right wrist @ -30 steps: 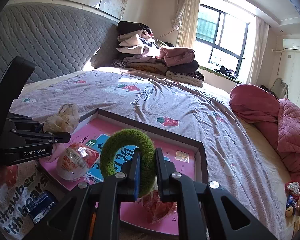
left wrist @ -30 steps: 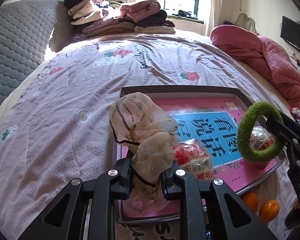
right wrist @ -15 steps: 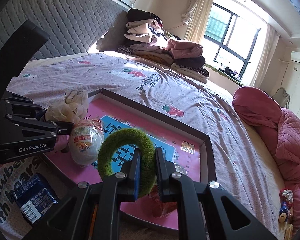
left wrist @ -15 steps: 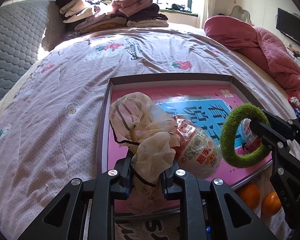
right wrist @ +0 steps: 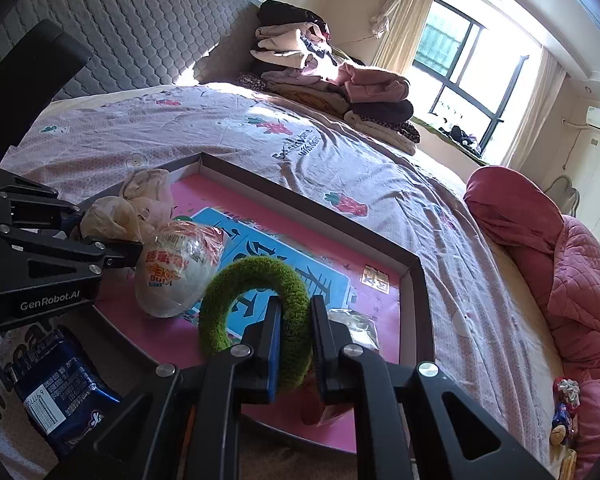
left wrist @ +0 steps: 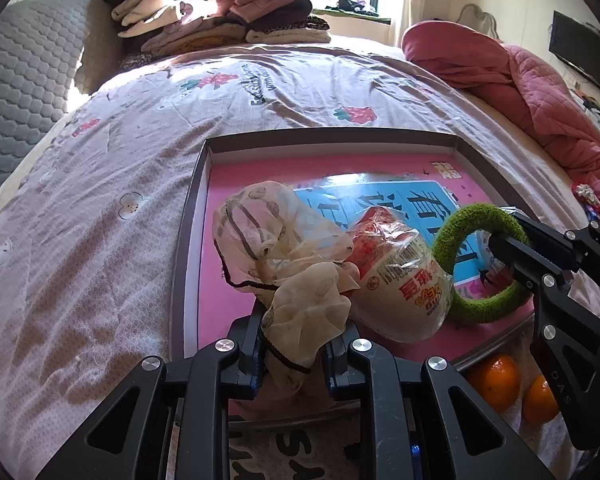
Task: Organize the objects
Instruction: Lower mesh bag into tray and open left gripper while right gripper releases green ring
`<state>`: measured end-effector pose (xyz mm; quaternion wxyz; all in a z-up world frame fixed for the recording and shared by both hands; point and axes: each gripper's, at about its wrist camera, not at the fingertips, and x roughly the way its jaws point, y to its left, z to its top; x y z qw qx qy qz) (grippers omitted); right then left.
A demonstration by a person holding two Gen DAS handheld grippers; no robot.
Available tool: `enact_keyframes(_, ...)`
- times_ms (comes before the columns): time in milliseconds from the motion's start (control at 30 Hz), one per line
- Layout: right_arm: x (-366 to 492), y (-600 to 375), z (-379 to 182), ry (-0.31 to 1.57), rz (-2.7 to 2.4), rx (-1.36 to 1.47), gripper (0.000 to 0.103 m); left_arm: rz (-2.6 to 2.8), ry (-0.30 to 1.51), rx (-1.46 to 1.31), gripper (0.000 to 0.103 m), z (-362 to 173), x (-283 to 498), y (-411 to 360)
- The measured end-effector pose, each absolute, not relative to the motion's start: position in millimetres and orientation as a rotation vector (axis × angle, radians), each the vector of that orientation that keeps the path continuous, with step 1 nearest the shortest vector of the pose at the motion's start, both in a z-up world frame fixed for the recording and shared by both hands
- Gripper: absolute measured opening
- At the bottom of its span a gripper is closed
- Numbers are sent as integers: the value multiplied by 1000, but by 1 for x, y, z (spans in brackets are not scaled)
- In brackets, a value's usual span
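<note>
Tray (left wrist: pixel 198 216) holding wrapped bun (left wrist: pixel 404 280), left fingers (left wrist: pixel 260 344) pinching beige scrunchie (left wrist: pixel 284 256), right fingers (right wrist: pixel 274 332) clamping green ring (right wrist: pixel 256 276)

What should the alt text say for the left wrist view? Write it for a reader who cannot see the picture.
The left tool is shut on a beige mesh scrunchie over a shallow pink-lined tray on a bed. Beside it, a wrapped snack pack lies in the tray, and the right tool grips a green fuzzy ring. Two oranges sit just outside the tray.
</note>
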<state>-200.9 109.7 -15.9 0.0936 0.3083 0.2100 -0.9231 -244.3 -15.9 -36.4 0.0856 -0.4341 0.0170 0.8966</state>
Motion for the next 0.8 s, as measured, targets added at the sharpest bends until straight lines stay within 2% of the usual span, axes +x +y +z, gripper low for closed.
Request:
enact_keyframes(133,-203,111,-17,610,-2738,937,14,2664,44,-1306,23,-38,-244,-15)
enact_keyframes(533,-203,119,-10,534,-2734,960,14,2656,39,-1317,33,-35,-242,-15)
enact_keyframes(800,-203,125,-5,490,-2753,974,16,2643,1,-1304,45,-26,-239,-17)
